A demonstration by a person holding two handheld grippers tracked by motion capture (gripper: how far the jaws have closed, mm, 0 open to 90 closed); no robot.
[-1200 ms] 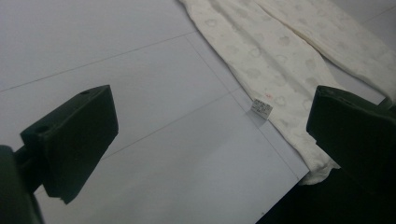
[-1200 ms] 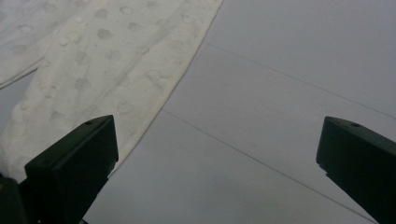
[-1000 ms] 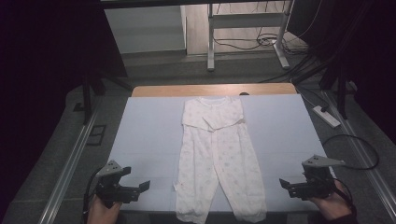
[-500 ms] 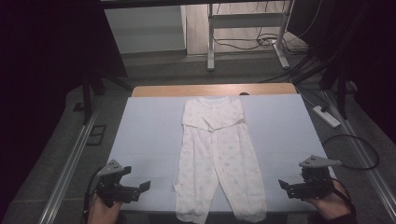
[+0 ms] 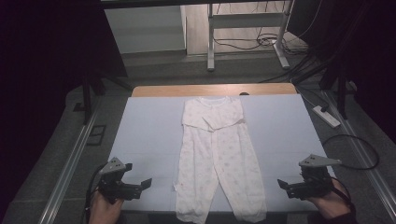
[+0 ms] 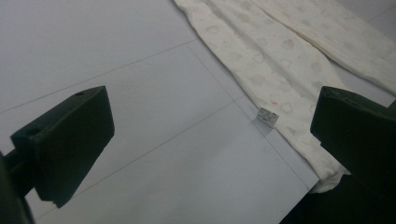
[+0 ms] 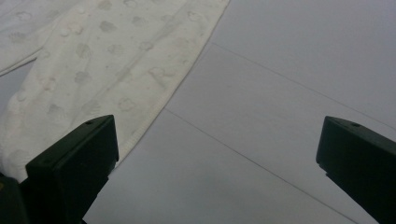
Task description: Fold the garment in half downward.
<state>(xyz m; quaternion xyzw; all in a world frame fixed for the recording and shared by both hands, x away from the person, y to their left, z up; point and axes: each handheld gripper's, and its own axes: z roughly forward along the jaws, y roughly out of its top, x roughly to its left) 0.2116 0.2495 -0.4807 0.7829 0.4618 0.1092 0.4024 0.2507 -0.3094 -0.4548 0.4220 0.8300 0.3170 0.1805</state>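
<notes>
A white baby sleepsuit [image 5: 215, 158] with a faint print lies flat along the middle of the pale table cover [image 5: 144, 135], legs toward me. My left gripper [image 5: 142, 185] hovers open near the front left edge, jaws pointing at the suit's left leg. In the left gripper view the gripper [image 6: 210, 140] is empty, with the leg [image 6: 280, 60] and a small label [image 6: 268, 116] ahead. My right gripper [image 5: 286, 187] stands open at the front right. Its own view shows the gripper [image 7: 224, 158] empty beside the other leg's hem [image 7: 107, 60].
The wooden table edge [image 5: 215, 89] shows at the far side. A metal stand [image 5: 243, 28], cables and a power strip [image 5: 327, 116] lie on the floor beyond and to the right. A metal rail [image 5: 70, 163] runs along the left.
</notes>
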